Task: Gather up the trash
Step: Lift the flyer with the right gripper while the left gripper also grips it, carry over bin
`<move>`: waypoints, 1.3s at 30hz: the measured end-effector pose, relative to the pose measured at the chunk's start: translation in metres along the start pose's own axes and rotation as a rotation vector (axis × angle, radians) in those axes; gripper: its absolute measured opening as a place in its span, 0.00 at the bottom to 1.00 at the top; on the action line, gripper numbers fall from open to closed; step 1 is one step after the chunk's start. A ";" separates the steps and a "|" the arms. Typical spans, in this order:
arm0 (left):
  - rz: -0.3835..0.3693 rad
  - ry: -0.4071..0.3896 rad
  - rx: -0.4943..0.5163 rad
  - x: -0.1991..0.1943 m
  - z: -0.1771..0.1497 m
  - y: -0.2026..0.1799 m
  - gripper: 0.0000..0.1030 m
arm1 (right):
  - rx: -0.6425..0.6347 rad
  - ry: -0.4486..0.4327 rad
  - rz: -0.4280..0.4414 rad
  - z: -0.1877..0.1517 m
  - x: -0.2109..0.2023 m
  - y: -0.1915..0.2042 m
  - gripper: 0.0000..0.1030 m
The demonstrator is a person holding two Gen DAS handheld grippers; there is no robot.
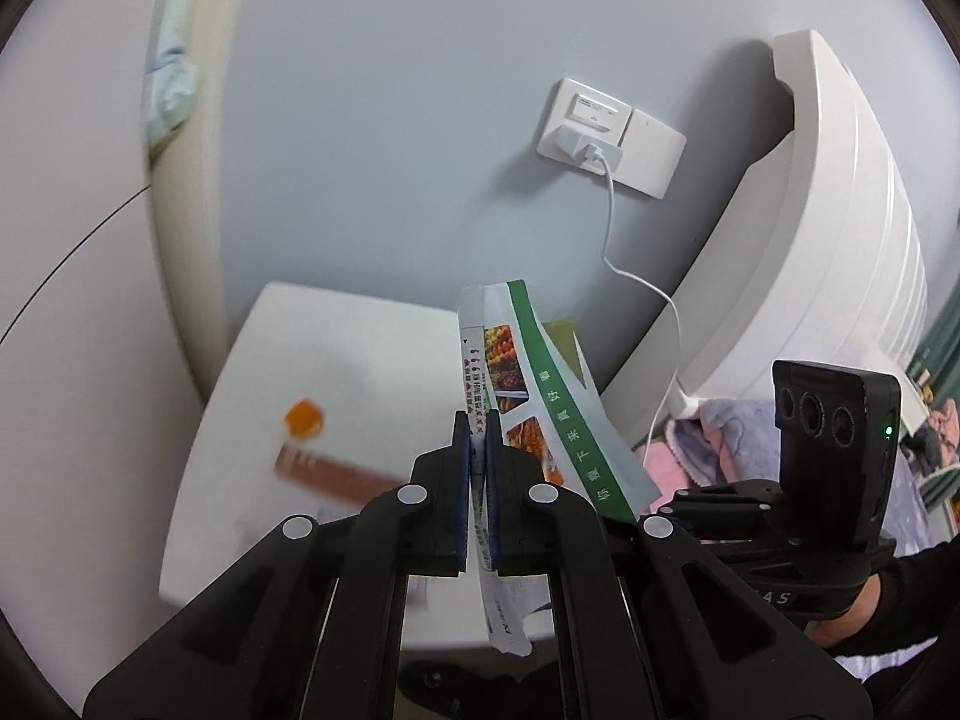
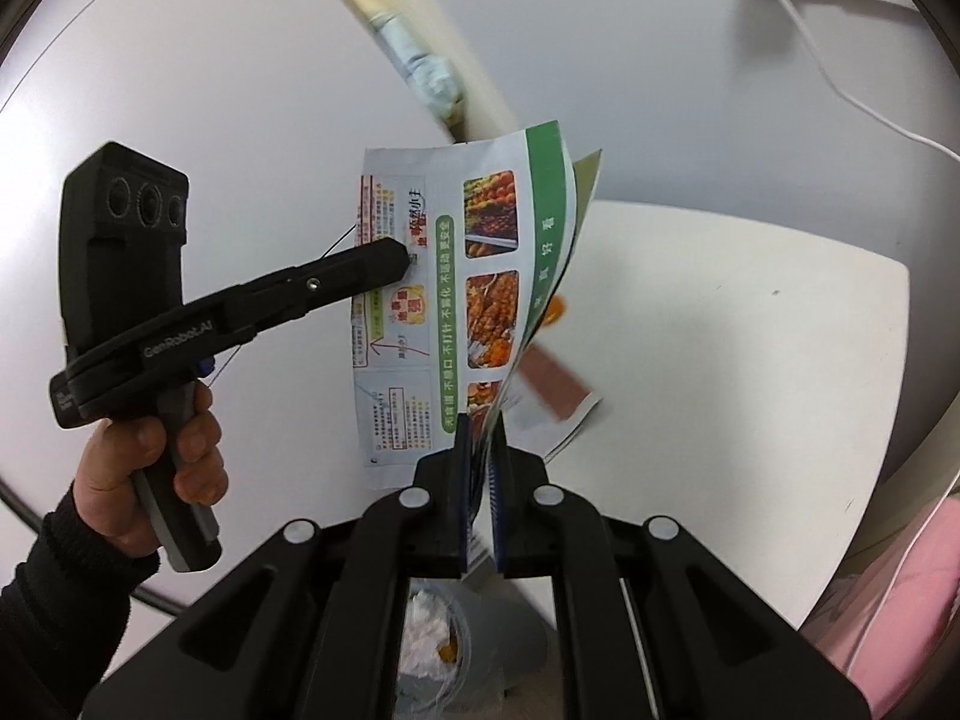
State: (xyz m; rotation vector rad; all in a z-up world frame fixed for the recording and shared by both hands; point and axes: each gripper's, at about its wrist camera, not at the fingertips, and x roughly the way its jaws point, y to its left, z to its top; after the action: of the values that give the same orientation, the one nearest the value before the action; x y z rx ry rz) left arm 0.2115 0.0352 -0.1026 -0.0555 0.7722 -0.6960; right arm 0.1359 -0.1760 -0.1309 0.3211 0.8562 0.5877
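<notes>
A printed leaflet with a green band and food photos hangs in the air above the white table. My left gripper is shut on the leaflet's left edge; it also shows in the right wrist view. My right gripper is shut on the leaflet's lower edge, and it shows at the right of the left wrist view. An orange peel piece and a brown wrapper strip lie on the table. A grey bin with white crumpled trash sits below the table edge.
A wall socket with a white charger and cable is on the grey wall behind the table. A white headboard and pink bedding lie to the right.
</notes>
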 end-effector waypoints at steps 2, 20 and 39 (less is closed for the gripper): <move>0.018 -0.007 -0.021 -0.014 -0.012 0.000 0.03 | -0.028 0.016 0.004 -0.008 0.000 0.010 0.07; 0.182 -0.102 -0.139 -0.143 -0.101 -0.007 0.03 | -0.233 0.103 0.101 -0.061 0.005 0.105 0.07; 0.337 -0.053 -0.390 -0.184 -0.241 0.052 0.03 | -0.362 0.364 0.159 -0.148 0.115 0.159 0.07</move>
State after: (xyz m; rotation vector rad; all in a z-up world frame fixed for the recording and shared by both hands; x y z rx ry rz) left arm -0.0111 0.2336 -0.1791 -0.2903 0.8331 -0.2180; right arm 0.0222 0.0253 -0.2154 -0.0528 1.0557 0.9523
